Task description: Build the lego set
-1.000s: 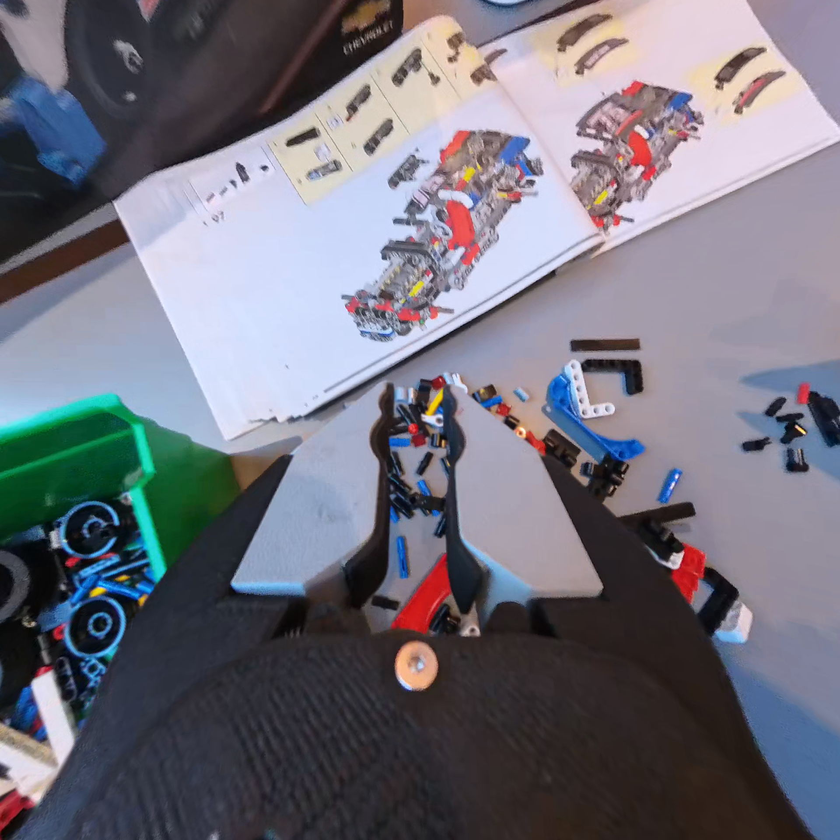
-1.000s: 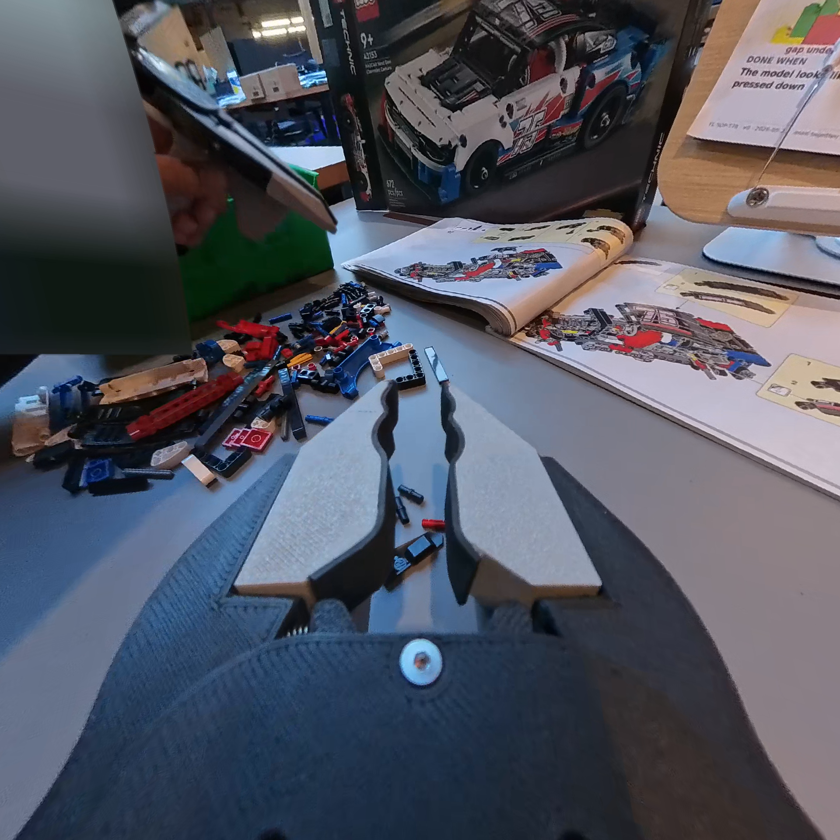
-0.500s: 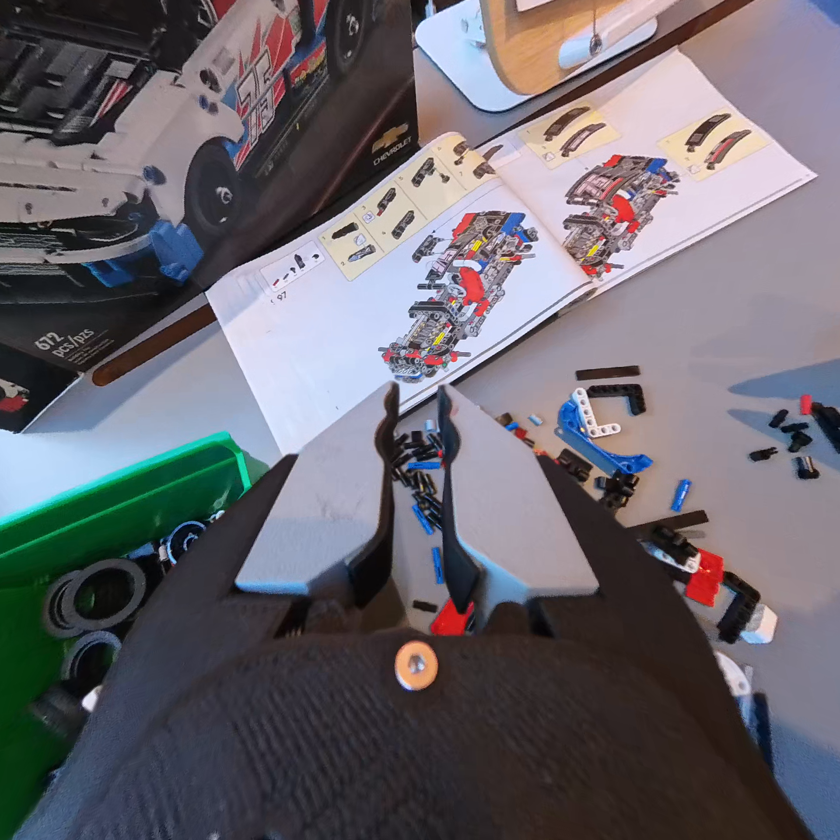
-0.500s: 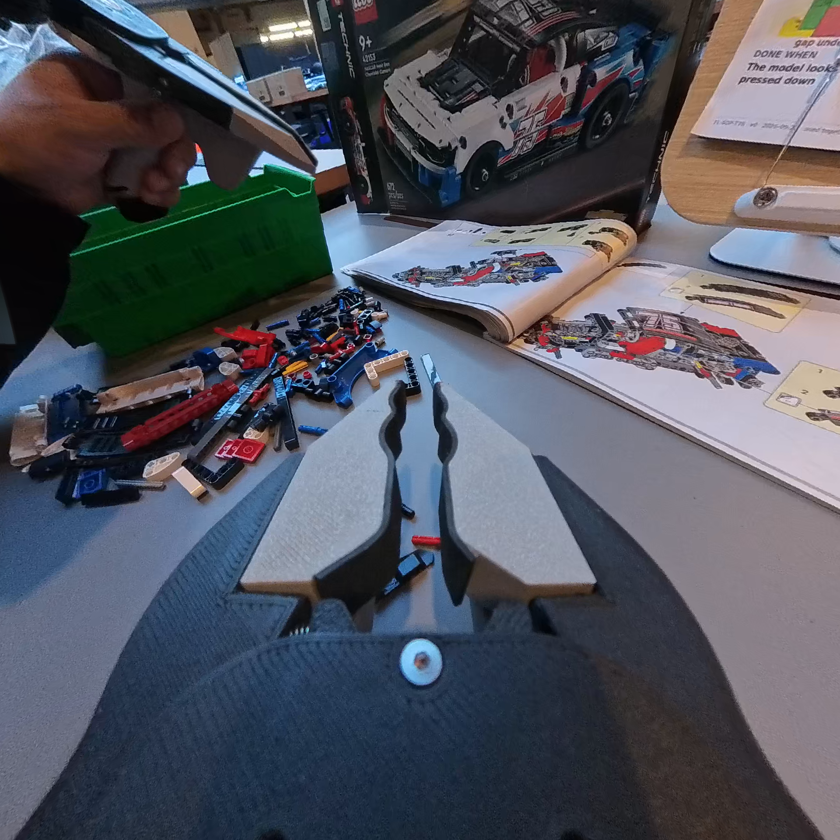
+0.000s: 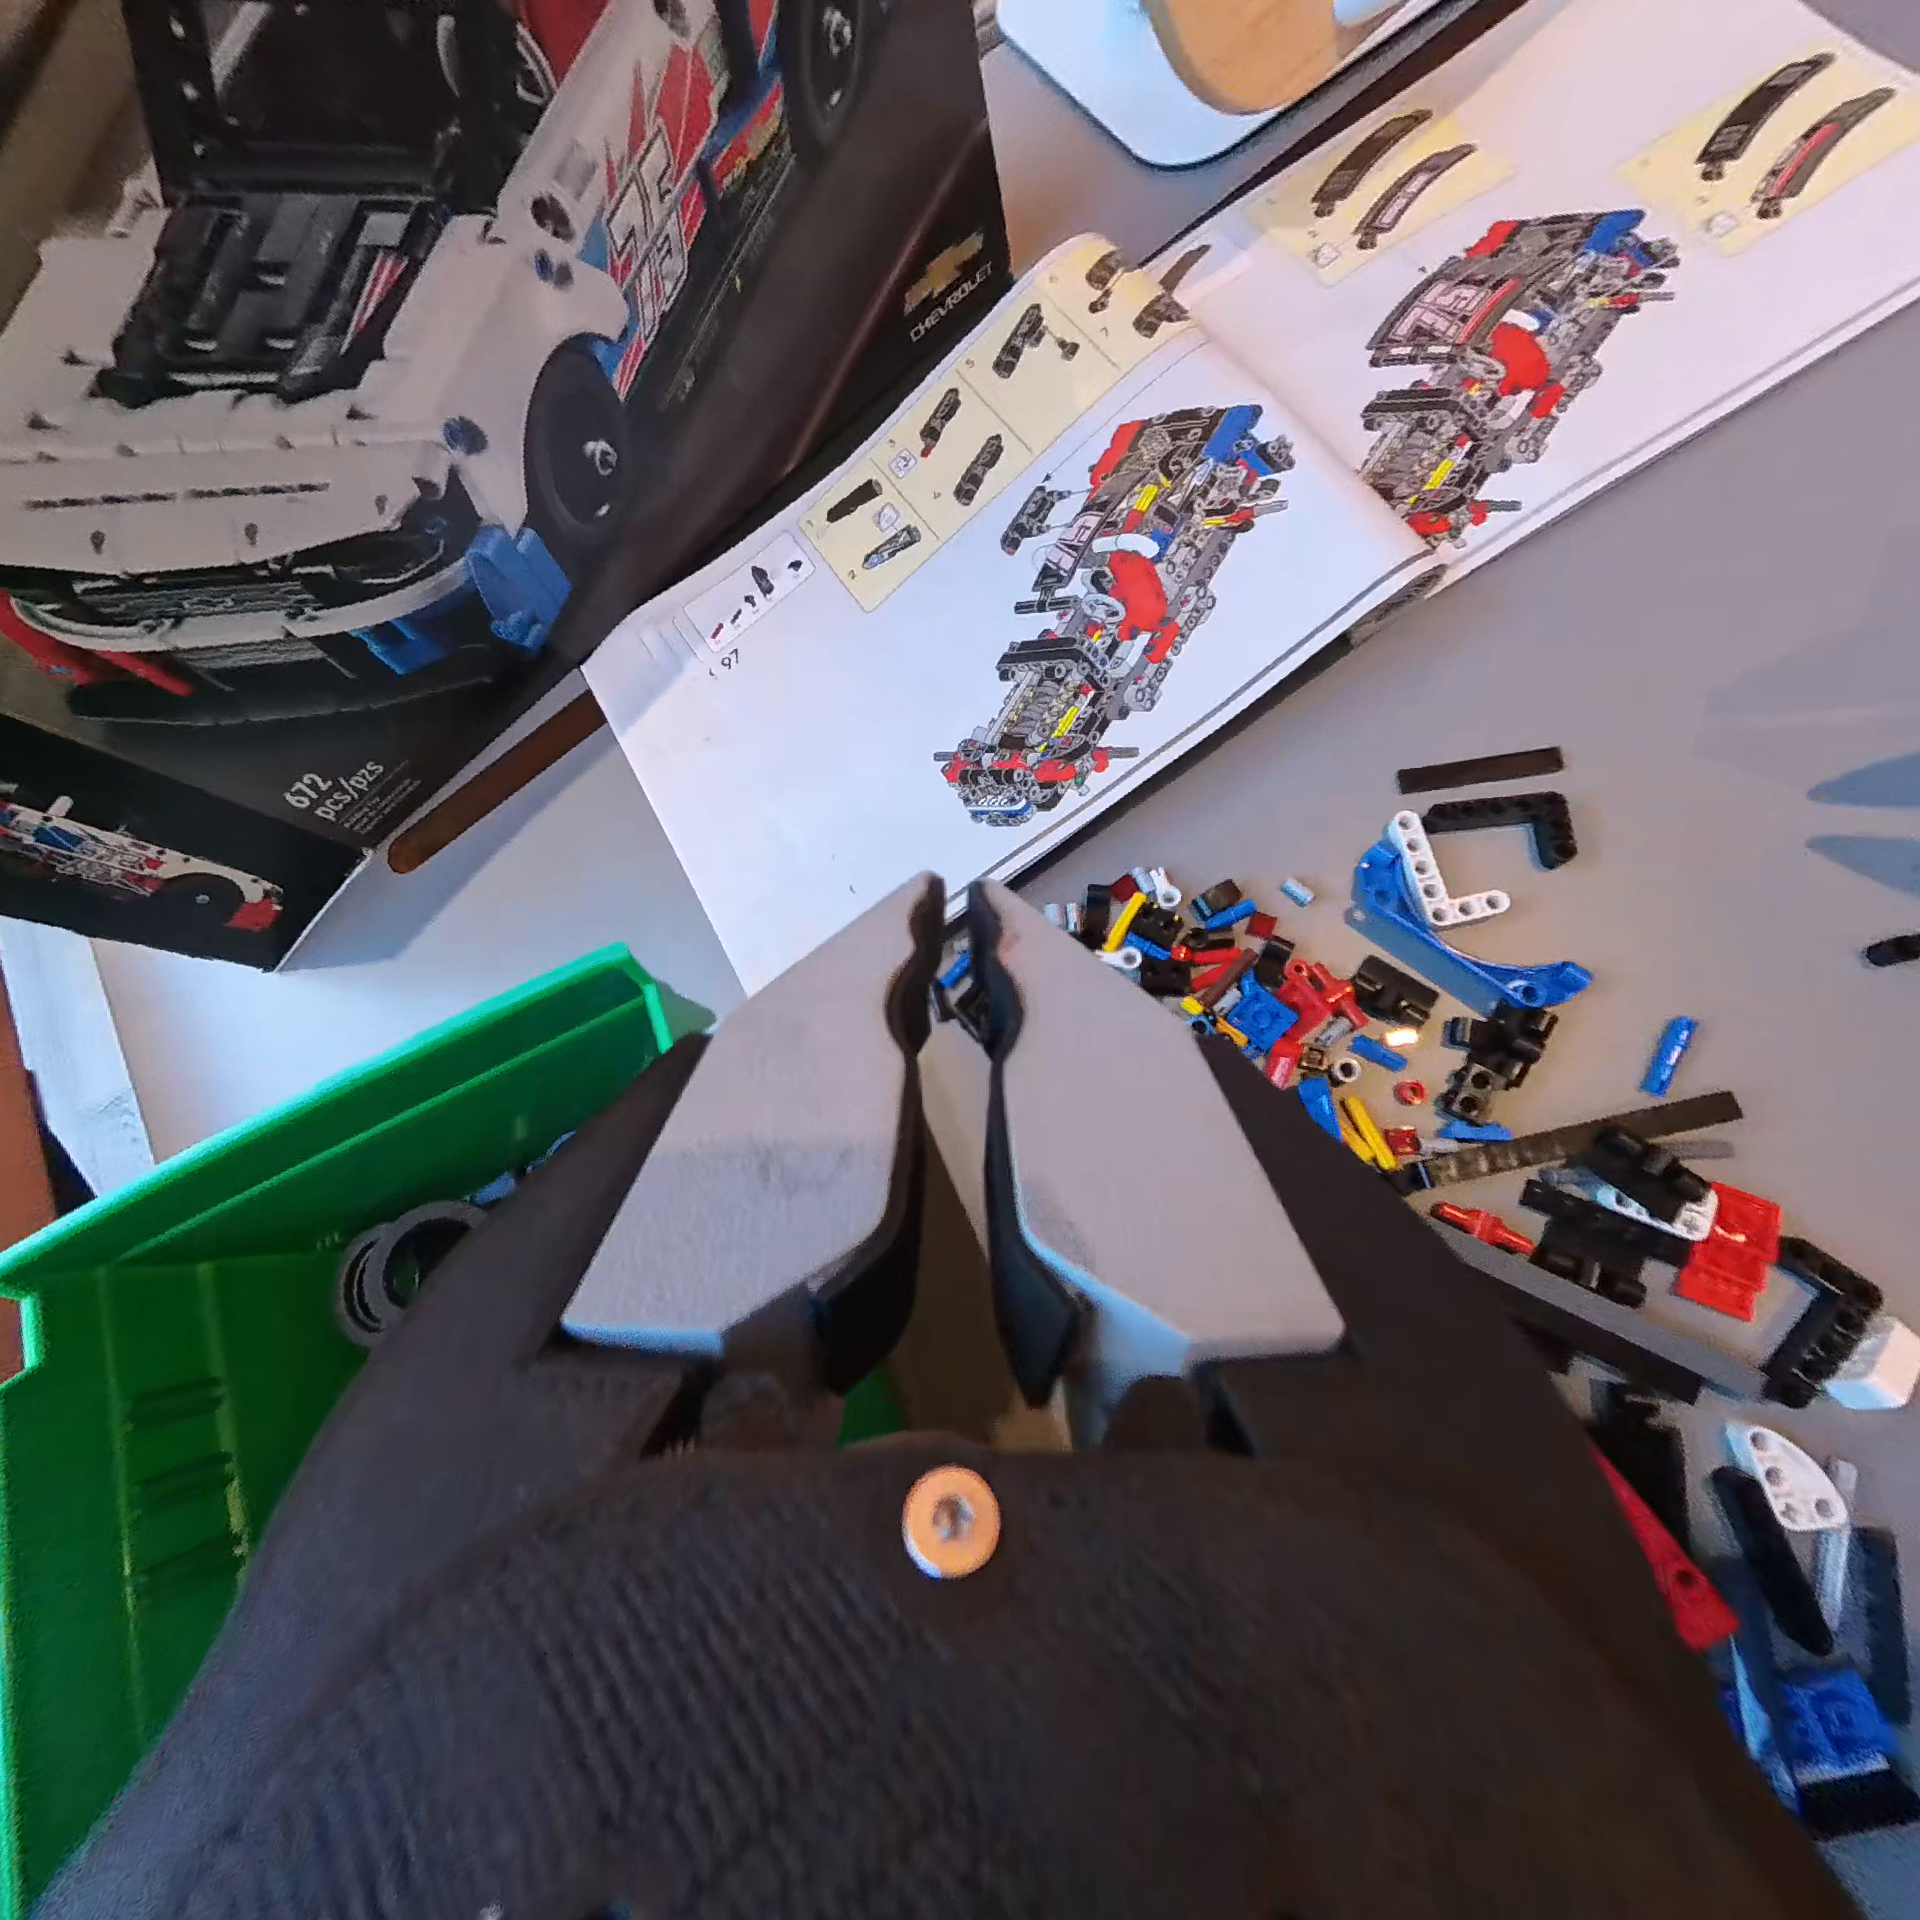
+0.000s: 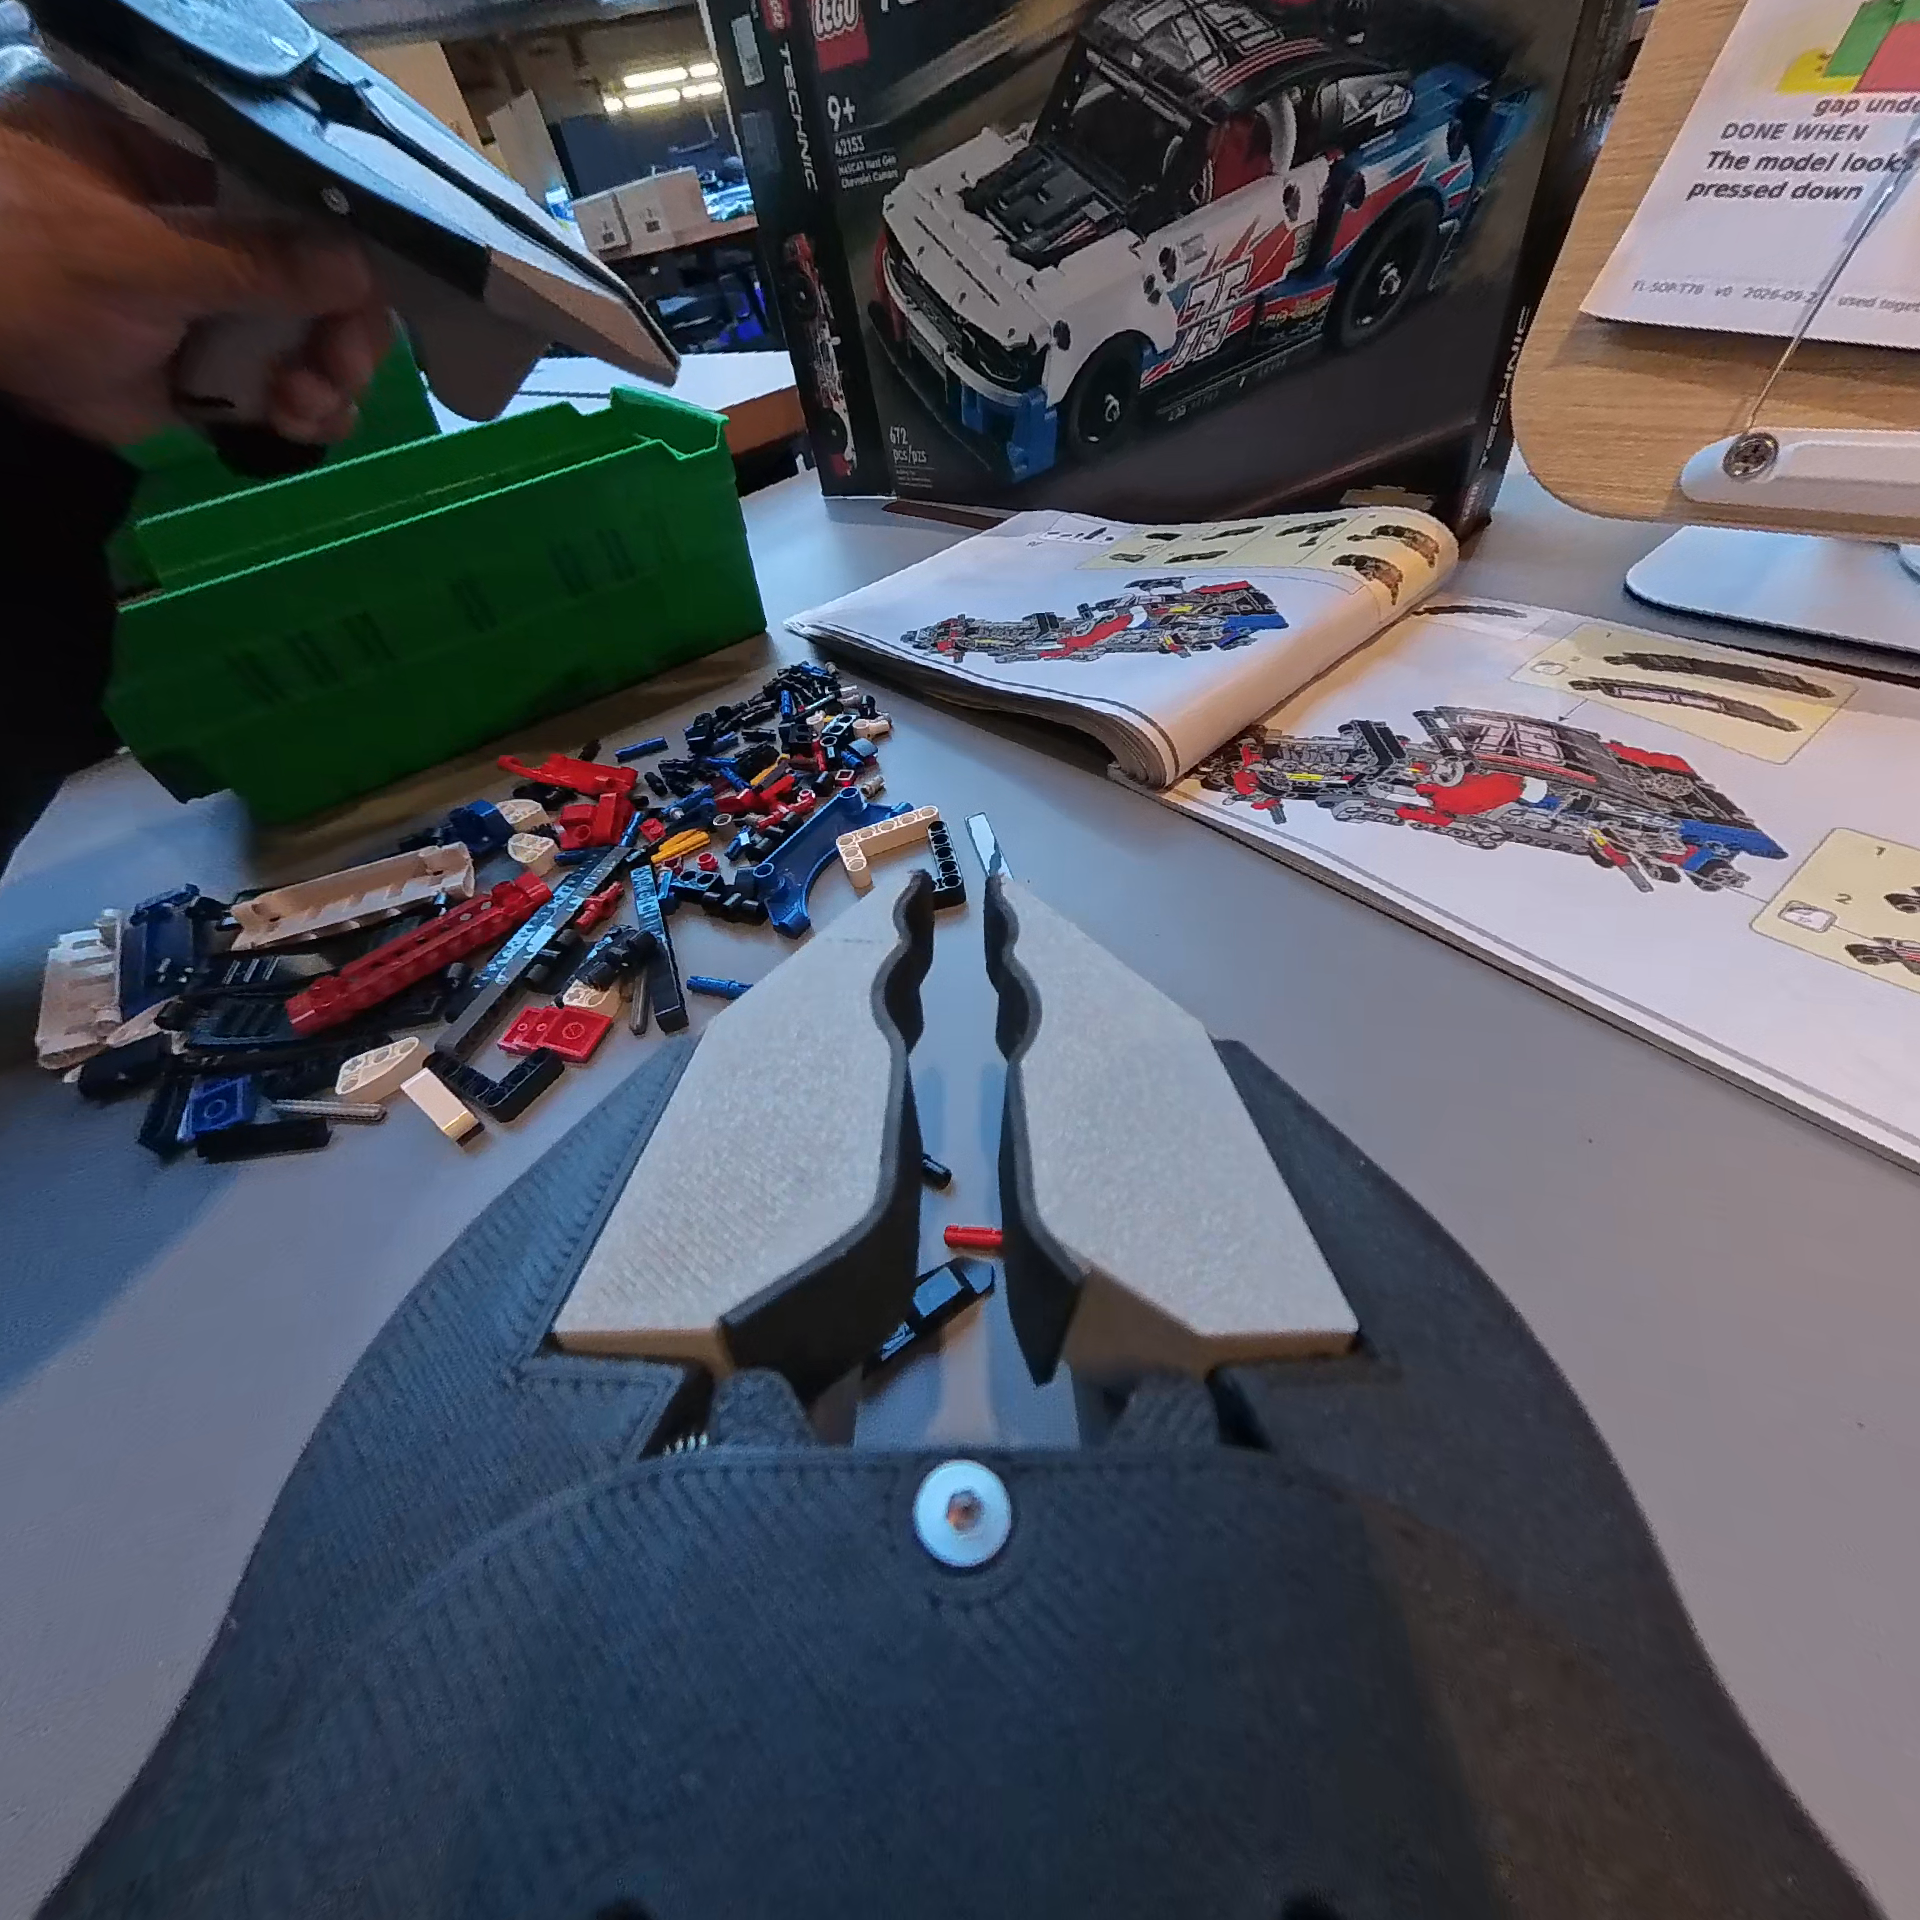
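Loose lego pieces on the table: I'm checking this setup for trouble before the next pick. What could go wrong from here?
1. The loose lego pieces lie heaped and overlapping, so a tool could well pinch two at once or scatter neighbours.
2. The small red pin and black pins lie apart, right under the right tool; a low move may knock them off.
3. The left tool hangs over the green bin rim and may bump it going down.

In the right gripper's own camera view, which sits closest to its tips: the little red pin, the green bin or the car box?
From the right gripper:
1. Red pin, on the table beneath its fingers.
2. Green bin, far left.
3. Car box, standing at the back.
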{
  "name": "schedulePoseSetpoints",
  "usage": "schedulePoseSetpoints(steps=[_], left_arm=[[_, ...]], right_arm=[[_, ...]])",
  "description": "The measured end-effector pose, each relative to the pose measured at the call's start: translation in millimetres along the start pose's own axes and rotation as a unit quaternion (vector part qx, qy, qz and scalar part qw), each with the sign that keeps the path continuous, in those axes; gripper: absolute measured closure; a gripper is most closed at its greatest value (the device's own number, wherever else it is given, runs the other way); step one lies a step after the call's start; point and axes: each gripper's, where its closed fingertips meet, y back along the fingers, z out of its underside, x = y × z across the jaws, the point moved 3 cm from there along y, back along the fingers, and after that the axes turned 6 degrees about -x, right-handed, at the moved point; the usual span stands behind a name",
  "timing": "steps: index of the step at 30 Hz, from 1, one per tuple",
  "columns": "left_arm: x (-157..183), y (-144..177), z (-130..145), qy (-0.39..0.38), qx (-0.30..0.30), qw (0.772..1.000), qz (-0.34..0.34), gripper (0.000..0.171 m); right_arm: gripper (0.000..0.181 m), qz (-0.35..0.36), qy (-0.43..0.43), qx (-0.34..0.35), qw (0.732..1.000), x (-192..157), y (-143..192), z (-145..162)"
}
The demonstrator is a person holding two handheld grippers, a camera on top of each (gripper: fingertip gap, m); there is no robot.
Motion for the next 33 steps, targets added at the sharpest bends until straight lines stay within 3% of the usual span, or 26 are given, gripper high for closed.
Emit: schedulePoseSetpoints(steps=[8, 19, 33], left_arm=[[8, -29, 18, 0.041, -0.052, 0.996, 0.058, 0.171], [16, -94, 72, 0.076, -0.198, 0.975, 0.063, 0.165], [12, -92, 72, 0.103, -0.198, 0.972, 0.073, 0.168]], right_arm=[[0.176, 0.003, 0.005, -0.003, 1.000, -1, -1, 0], [0.176, 0.002, 0.005, 0.005, 1.000, -1, 1, -1], [0.177, -0.003, 0.001, 0.013, 1.000, -1, 3, -2]])
